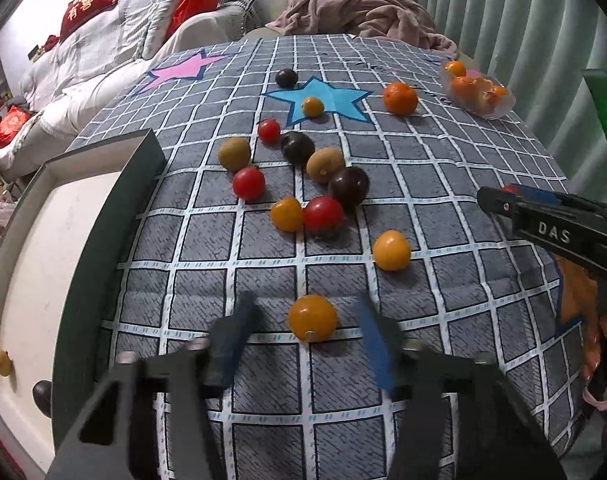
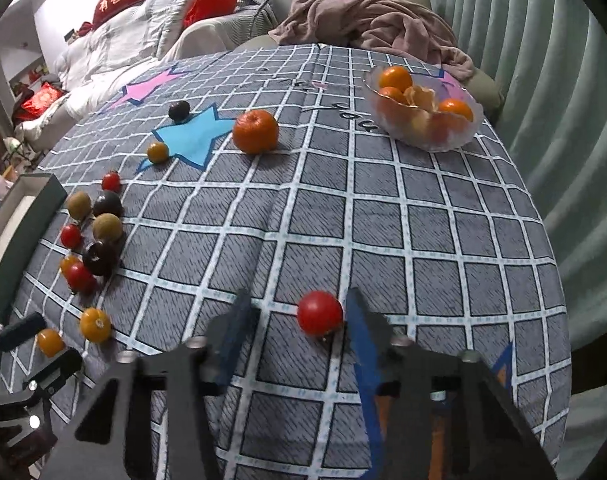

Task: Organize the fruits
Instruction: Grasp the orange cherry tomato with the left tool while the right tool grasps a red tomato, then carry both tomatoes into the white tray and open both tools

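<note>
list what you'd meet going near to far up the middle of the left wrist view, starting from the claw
left claw → yellow tomato between its fingers → red tomato → brown kiwi → small yellow tomato on the blue star → pink blanket

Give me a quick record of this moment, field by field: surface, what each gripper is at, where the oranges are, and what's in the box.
surface: checked grey cloth with star prints
left gripper: jaws either side of a yellow tomato, pads not touching it
right gripper: red tomato between its jaws, against the right-hand finger; left-hand finger apart from it
oranges: several in a clear bowl, one loose orange on the cloth
box: green-sided, holds a small yellow fruit and a dark fruit
</note>
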The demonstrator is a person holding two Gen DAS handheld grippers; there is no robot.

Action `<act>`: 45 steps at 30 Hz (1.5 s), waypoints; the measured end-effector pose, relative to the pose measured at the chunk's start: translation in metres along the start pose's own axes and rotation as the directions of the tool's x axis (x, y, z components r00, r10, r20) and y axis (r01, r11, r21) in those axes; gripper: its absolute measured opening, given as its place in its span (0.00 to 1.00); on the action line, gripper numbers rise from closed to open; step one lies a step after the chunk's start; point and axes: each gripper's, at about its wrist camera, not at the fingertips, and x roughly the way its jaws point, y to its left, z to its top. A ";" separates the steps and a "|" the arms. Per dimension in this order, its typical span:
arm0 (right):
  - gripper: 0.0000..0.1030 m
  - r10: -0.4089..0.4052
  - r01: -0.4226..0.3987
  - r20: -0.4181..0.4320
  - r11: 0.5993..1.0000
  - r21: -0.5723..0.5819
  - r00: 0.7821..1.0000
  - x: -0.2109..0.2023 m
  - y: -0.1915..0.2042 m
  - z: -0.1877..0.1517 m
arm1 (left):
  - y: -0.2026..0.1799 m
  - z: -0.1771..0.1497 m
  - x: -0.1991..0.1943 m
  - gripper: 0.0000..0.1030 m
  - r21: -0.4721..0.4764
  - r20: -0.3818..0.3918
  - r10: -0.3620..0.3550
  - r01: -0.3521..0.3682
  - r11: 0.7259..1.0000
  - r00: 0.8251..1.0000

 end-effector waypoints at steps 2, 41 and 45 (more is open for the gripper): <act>0.24 0.025 -0.025 -0.002 1.000 0.012 1.000 -0.002 -0.002 -0.001 | -0.001 0.000 -0.001 0.29 0.010 -0.002 -0.007 0.008 1.000 1.000; 0.23 0.267 -0.267 -0.007 0.963 -0.033 0.964 -0.079 0.078 -0.031 | 0.086 -0.027 -0.077 0.23 -0.116 0.111 -0.061 0.074 0.991 0.992; 0.23 0.291 -0.292 -0.018 0.952 -0.090 0.956 -0.080 0.114 -0.026 | 0.116 -0.029 -0.083 0.23 -0.167 0.132 -0.022 0.045 0.985 0.991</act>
